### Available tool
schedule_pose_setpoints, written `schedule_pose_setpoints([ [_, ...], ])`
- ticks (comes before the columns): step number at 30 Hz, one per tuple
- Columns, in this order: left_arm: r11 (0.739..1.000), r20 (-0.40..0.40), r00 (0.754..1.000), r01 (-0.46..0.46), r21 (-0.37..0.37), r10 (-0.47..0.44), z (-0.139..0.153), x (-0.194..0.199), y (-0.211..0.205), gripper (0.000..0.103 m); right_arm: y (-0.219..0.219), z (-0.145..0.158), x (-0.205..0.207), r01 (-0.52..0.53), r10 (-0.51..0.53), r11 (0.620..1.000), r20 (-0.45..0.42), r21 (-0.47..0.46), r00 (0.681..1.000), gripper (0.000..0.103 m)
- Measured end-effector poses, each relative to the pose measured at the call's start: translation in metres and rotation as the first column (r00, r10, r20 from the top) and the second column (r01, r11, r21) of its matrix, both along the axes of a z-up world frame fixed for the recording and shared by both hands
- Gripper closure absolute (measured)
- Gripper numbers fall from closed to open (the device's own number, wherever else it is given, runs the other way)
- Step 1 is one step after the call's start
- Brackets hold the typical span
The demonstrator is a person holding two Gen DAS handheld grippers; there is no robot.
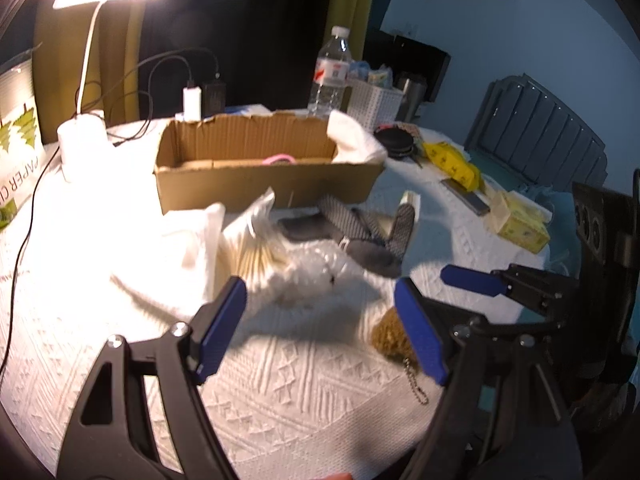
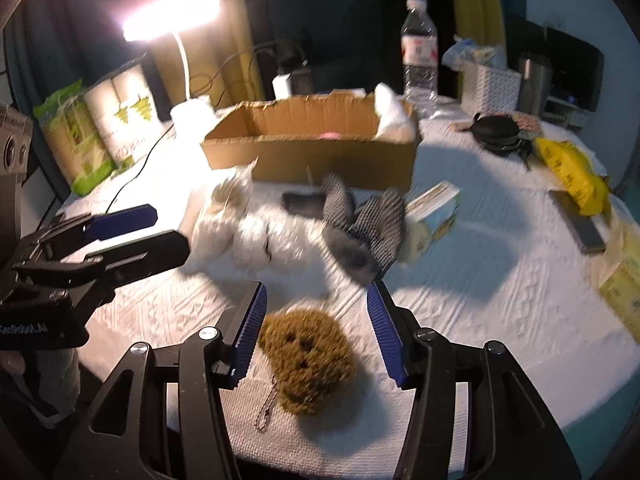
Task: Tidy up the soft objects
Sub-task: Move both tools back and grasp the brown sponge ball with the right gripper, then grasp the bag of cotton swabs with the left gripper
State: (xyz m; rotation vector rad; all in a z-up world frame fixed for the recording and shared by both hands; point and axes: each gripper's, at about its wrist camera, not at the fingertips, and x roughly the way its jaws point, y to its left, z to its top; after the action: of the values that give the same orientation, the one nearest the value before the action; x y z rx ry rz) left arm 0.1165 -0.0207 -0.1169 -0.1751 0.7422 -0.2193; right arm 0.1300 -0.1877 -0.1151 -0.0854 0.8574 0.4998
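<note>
A brown plush keychain [image 2: 308,364] with a ball chain lies on the white cloth between the open fingers of my right gripper [image 2: 316,334], untouched; it also shows in the left wrist view [image 1: 390,336]. My left gripper [image 1: 320,320] is open and empty, above a white fluffy toy [image 1: 320,276] and a bag of cotton swabs [image 1: 252,248]. A folded white cloth [image 1: 180,256] lies to the left. Grey patterned fabric items [image 2: 360,228] lie in front of an open cardboard box [image 1: 264,176], which holds a white cloth [image 1: 352,140] and a pink item [image 1: 278,159].
A lit desk lamp [image 1: 86,80] and cables stand at the back left. A water bottle [image 2: 418,48], a white basket [image 2: 488,88], a black case [image 2: 496,130], yellow packets [image 2: 572,172] and tissue boxes [image 1: 520,224] are around the right side. Paper rolls [image 2: 116,116] stand left.
</note>
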Motion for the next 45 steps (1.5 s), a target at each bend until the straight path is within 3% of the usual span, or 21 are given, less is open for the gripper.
schedule_pose_setpoints([
  [10,0.999,-0.075,0.997,-0.023,0.028,0.025,-0.024,0.01,0.001,0.026,0.008,-0.038,0.002,-0.071,0.069,0.997,-0.126,-0.014,0.99,0.046],
  [13,0.999,-0.085,0.996,-0.032,0.032,0.035,-0.027,0.013,0.002,0.026,0.012,-0.039,0.0,-0.096,0.093,0.995,-0.117,-0.018,0.989,0.052],
  [14,0.999,-0.086,0.995,-0.038,0.032,0.04,-0.026,0.014,0.003,0.026,0.014,-0.039,0.0,-0.11,0.107,0.994,-0.114,-0.013,0.988,0.064],
  [17,0.998,-0.082,0.995,-0.061,0.026,0.063,-0.024,0.018,0.008,0.026,0.016,-0.034,0.001,-0.128,0.127,0.992,-0.092,-0.006,0.988,0.067],
  [27,0.993,-0.045,0.992,-0.114,0.036,0.116,-0.009,0.039,0.027,0.026,-0.002,-0.015,0.028,-0.076,0.078,0.996,-0.042,0.05,0.996,0.067],
  [32,0.998,0.003,0.999,-0.041,0.043,0.041,-0.002,0.045,0.011,0.026,-0.009,-0.01,0.042,-0.058,0.06,0.996,-0.031,0.062,0.998,0.067],
  [37,0.999,-0.037,0.999,-0.037,0.039,0.039,-0.018,0.064,0.01,0.027,-0.013,-0.008,0.051,-0.049,0.052,0.996,-0.031,0.068,0.998,0.067],
  [40,0.996,-0.082,0.994,-0.071,0.048,0.075,-0.031,0.073,0.023,0.037,-0.015,-0.009,0.052,-0.048,0.05,0.997,-0.033,0.066,0.998,0.067],
  [45,0.992,-0.107,0.988,-0.108,0.068,0.115,-0.04,0.078,0.04,0.041,-0.015,-0.012,0.055,-0.039,0.042,0.997,-0.041,0.062,0.998,0.067],
])
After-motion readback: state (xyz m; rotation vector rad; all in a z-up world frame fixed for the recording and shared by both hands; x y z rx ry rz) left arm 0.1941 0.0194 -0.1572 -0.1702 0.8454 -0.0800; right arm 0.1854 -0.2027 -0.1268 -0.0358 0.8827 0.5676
